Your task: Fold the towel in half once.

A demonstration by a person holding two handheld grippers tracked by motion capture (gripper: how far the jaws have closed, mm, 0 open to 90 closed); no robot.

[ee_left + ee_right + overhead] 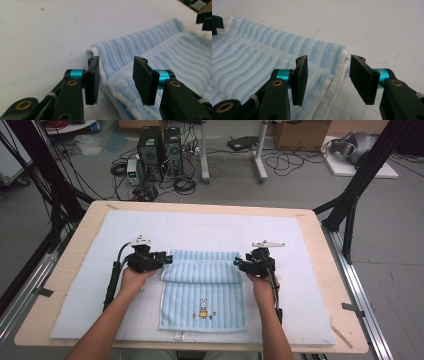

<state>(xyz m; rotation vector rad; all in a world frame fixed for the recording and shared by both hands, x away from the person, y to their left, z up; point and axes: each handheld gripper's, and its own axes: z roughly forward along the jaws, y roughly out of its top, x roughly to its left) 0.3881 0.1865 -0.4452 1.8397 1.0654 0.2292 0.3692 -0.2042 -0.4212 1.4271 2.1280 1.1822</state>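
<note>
White mat on the bench (65, 285) carries the blue towel (202, 290), far edge folded over; left hand-held gripper (167, 259) and right hand-held gripper (237, 264) part-open at fold's ends, gripping nothing; towel soft, limp, light; pinch corners through both layers.

**Open mat all round, towel fold between the two hands**

The surface (320, 270) carries a pale mat (150, 227) that lies bare beyond, left and right of the blue towel (202, 295), so a hand could pass there freely. The left hand-held gripper (167, 259) and right hand-held gripper (236, 263) stand at the towel's folded far end, jaws apart, with the thick fold (130, 50) between them. Black frame posts (357, 185) flank the surface's far corners.
</note>
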